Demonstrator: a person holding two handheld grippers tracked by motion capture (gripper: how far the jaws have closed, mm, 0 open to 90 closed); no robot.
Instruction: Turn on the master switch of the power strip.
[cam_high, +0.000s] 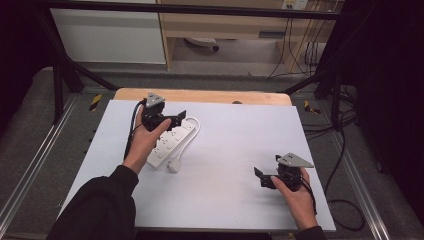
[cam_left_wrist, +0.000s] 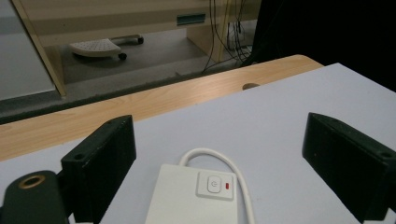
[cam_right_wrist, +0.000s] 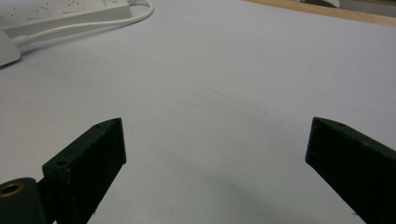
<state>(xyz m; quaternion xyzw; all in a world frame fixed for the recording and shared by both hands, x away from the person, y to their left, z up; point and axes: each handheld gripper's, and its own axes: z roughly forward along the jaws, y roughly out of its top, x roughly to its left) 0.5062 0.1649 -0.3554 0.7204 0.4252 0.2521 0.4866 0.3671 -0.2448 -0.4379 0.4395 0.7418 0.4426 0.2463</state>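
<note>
We see the right gripper (cam_high: 266, 177) closest to the desk's near edge, toward the near right corner, held in the person's right hand (cam_high: 295, 192). Its jaws stand wide apart with nothing between them; in the right gripper view they frame bare white desk surface (cam_right_wrist: 224, 93). It points left across the desk, well apart from the power strip.

Further in, on the left half, we see the white power strip (cam_high: 172, 141) lying flat at a diagonal, its near end toward the left edge and its far end aimed at the far edge. Its white plug (cam_high: 174, 165) lies just beside the strip's near end, and the white cord (cam_high: 194, 131) loops around the far end.

The left gripper (cam_high: 172, 120) sits over the strip's far end, held in the left hand (cam_high: 145, 140), dark sleeve (cam_high: 100, 205) coming in from the near left corner. Its jaws are wide open, holding nothing; we can't tell whether they touch the strip. In the left gripper view the strip's switch end (cam_left_wrist: 196, 196) lies between the jaws, with the rocker switch (cam_left_wrist: 215, 185), its small red indicator (cam_left_wrist: 227, 186) and the cord loop (cam_left_wrist: 219, 158) behind it.

Past the white top, a strip of bare wood (cam_high: 200, 95) runs along the far edge.
</note>
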